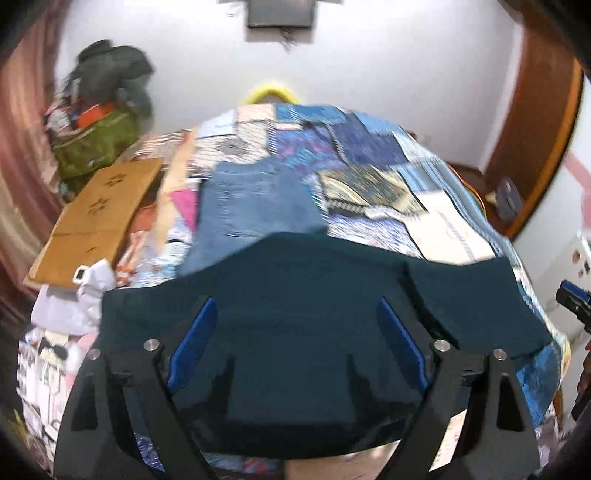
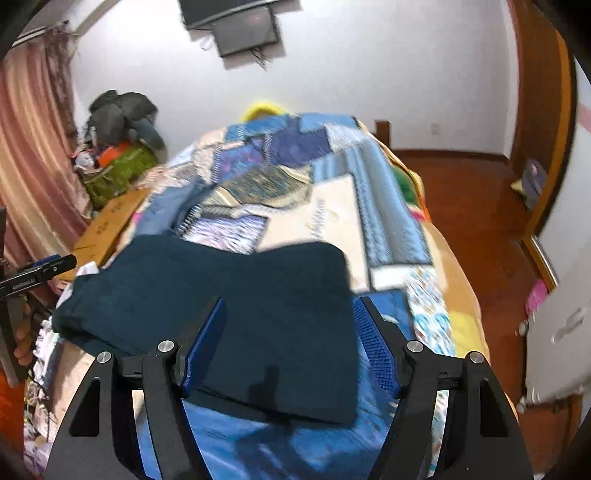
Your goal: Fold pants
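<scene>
The dark teal pants (image 1: 306, 295) are lying folded on the bed (image 1: 443, 236), at its near end, on top of a patchwork quilt (image 1: 354, 155) of blue, cream and purple squares. From the left wrist they are showing as a wide, flattened bundle with a curved far edge; from the right wrist they (image 2: 258, 314) are showing as a neat block with a squared right corner and a thicker, rounded end on the left.

The left hand-held gripper (image 1: 295, 339) is hovering over the pants with its blue pads (image 1: 192, 343) spread wide and nothing pinched between them: released. The right hand-held gripper (image 2: 291, 343) is likewise standing apart over the fabric, pads (image 2: 376, 350) clear of the cloth and grasping nothing. Each gripper is peeking into the other's view at the frame edge.

A pair of blue jeans (image 1: 255, 206) is lying further up the quilt, beyond the pants. A flat piece of cardboard (image 1: 99, 214) is resting along the left side of the bed, with a green bag (image 1: 96, 144) and piled dark clothes behind it near a pink curtain (image 2: 33, 147). A dark screen (image 2: 243, 29) is hanging on the white wall.

Both views are blurred.
</scene>
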`<state>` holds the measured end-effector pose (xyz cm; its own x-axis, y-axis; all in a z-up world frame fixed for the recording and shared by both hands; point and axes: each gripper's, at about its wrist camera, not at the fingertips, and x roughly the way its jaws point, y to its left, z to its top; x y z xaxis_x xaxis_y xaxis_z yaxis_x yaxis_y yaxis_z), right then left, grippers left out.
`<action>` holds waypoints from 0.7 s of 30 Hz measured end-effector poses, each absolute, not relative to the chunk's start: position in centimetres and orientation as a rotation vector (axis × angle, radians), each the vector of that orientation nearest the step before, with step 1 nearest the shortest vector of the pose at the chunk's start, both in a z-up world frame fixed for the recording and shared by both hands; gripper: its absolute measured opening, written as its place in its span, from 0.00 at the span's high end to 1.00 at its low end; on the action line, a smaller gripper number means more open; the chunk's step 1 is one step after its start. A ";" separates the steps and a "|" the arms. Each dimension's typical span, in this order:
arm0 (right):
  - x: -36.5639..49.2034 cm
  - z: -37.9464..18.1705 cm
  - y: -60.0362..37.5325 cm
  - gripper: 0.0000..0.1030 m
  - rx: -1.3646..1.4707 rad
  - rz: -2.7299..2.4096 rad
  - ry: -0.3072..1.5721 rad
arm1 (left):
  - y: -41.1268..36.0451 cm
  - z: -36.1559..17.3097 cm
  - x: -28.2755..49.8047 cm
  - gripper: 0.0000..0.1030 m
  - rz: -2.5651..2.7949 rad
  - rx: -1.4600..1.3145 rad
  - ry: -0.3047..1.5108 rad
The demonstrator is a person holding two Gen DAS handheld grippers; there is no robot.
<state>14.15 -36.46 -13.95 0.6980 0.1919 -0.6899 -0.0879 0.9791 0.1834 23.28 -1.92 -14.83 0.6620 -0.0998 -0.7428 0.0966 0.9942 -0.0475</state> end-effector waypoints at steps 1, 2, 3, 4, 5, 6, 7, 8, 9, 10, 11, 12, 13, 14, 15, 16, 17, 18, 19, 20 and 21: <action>14.5 -13.9 -35.9 0.34 0.136 0.167 0.779 | -0.6 -14.6 23.0 0.12 -0.088 -0.024 0.830; 14.9 -13.7 -35.1 0.34 0.130 0.184 0.775 | 0.1 -14.5 22.8 0.10 -0.075 -0.034 0.827; 15.3 -13.6 -34.2 0.34 0.124 0.199 0.773 | 1.2 -14.5 22.5 0.09 -0.055 -0.050 0.825; 15.7 -13.7 -33.7 0.34 0.119 0.210 0.773 | 2.3 -14.6 22.3 0.08 -0.038 -0.066 0.829; 16.0 -13.9 -32.9 0.34 0.112 0.225 0.776 | 3.6 -14.8 22.2 0.08 -0.019 -0.089 0.839; 16.6 -14.1 -31.8 0.34 0.101 0.242 0.782 | 4.3 -15.0 22.1 0.08 -0.008 -0.103 0.847; 16.9 -14.3 -31.2 0.34 0.093 0.252 0.787 | 5.3 -15.3 21.9 0.08 0.005 -0.121 0.857; 17.4 -14.7 -30.1 0.34 0.081 0.269 0.793 | 6.4 -15.7 21.7 0.08 0.021 -0.140 0.869; 17.6 -14.9 -29.6 0.34 0.066 0.283 0.799 | 7.3 -16.0 21.5 0.08 0.034 -0.156 0.878; 17.9 -15.2 -28.7 0.34 0.051 0.296 0.803 | 8.2 -16.4 21.2 0.08 0.046 -0.173 0.886; 18.2 -15.5 -27.9 0.34 0.038 0.309 0.810 | 9.2 -16.8 20.9 0.08 0.057 -0.192 0.894; 18.5 -15.9 -26.9 0.34 0.027 0.325 0.819 | 10.1 -17.2 20.6 0.08 0.066 -0.210 0.903; 18.7 -16.1 -26.4 0.34 0.023 0.334 0.826 | 10.9 -17.6 20.3 0.08 0.076 -0.225 0.913; 19.0 -16.5 -25.6 0.34 0.014 0.345 0.836 | 11.4 -18.0 20.1 0.08 0.083 -0.234 0.920; 19.2 -17.0 -25.0 0.34 0.006 0.351 0.847 | 11.9 -18.4 19.9 0.08 0.089 -0.243 0.930; 19.2 -17.2 -24.4 0.34 0.000 0.354 0.855 | 12.5 -18.9 19.7 0.08 0.095 -0.254 0.942; 19.4 -17.8 -23.8 0.34 -0.009 0.359 0.869 | 13.0 -19.4 19.4 0.08 0.098 -0.268 0.958; 19.5 -18.3 -23.5 0.34 -0.014 0.363 0.883 | 13.5 -20.0 19.2 0.08 0.101 -0.286 0.974; 19.5 -18.6 -23.1 0.34 -0.015 0.364 0.897 | 14.0 -20.6 18.9 0.08 0.103 -0.308 0.990; 19.5 -19.0 -22.9 0.34 -0.011 0.368 0.909 | 14.4 -21.1 18.7 0.08 0.107 -0.327 1.002; 19.4 -19.4 -22.8 0.34 0.000 0.371 0.916 | 14.9 -21.6 18.5 0.08 0.112 -0.347 1.014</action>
<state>19.42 -22.84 -19.38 0.5506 0.3133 -0.7738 -0.3134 0.9367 0.1562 18.49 14.91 -21.55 0.5279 -0.0683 -0.8465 -0.2508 0.9398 -0.2322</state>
